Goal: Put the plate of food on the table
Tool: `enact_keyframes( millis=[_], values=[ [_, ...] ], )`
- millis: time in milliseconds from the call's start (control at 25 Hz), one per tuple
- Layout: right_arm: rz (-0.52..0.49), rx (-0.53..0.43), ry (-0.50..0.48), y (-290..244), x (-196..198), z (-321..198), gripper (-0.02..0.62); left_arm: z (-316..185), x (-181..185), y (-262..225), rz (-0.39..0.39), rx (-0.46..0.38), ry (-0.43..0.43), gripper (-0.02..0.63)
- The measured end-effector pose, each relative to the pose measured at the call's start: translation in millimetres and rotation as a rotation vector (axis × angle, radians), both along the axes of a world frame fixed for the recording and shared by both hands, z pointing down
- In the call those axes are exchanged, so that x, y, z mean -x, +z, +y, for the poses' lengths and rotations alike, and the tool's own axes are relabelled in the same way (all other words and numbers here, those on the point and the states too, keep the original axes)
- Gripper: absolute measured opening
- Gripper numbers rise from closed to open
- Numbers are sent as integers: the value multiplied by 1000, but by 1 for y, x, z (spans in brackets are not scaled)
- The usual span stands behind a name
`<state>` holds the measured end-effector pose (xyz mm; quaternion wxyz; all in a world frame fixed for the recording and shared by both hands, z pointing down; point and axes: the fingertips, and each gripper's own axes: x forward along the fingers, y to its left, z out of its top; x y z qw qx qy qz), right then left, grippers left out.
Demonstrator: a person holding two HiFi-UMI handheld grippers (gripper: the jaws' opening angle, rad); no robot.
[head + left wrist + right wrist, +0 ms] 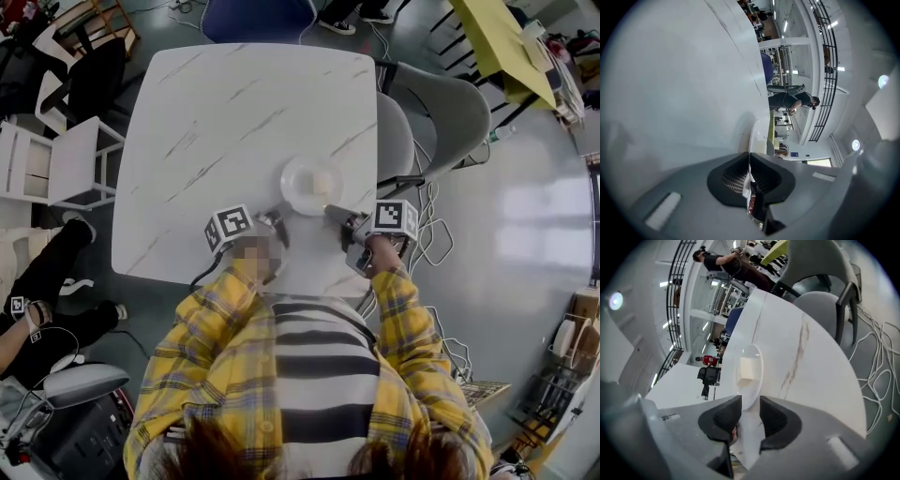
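White plate (298,185) rests on the table (216,112) near our edge, our right gripper (750,405) standing open, our left gripper (749,164) apparently pinching its rim, so pulling back could drag it off.

The right gripper (750,411) hides the near rim of the plate (758,379).

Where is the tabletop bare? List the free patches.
Bare: the table beyond the plate, and the stretch left of it to the table's edge. Crowded: the near edge, where left gripper and right gripper flank the plate.
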<state>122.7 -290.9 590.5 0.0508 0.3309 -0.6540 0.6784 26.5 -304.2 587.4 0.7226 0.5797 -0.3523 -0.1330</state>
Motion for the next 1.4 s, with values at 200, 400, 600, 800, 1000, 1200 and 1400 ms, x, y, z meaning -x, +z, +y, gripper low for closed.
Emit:
enact_keyframes(
  millis=[200, 400, 600, 800, 1000, 1200, 1400],
  values=[
    [45, -39, -23, -6, -5, -2, 112, 0, 1, 1, -9, -4, 11, 9],
    [99, -67, -31, -3, -3, -1, 104, 7, -3, 4, -95, -28, 103, 12],
    [152, -85, -53, -1, -1, 2, 91, 16, -6, 4, -234, -74, 317, -2],
    [166, -101, -58, -4, 1, 5, 71, 18, 2, -2, -301, -140, 388, -1],
    [255, -172, -58, -5, 1, 7, 6, 16, 2, -13, -505, -341, 422, -3],
    [315, -236, -80, -10, 8, 9, 3, 15, -5, -26, -648, -476, 437, 0],
    [335, -319, -71, -22, 14, 9, 3, 15, -5, -38, -761, -583, 432, -2]
  ],
)
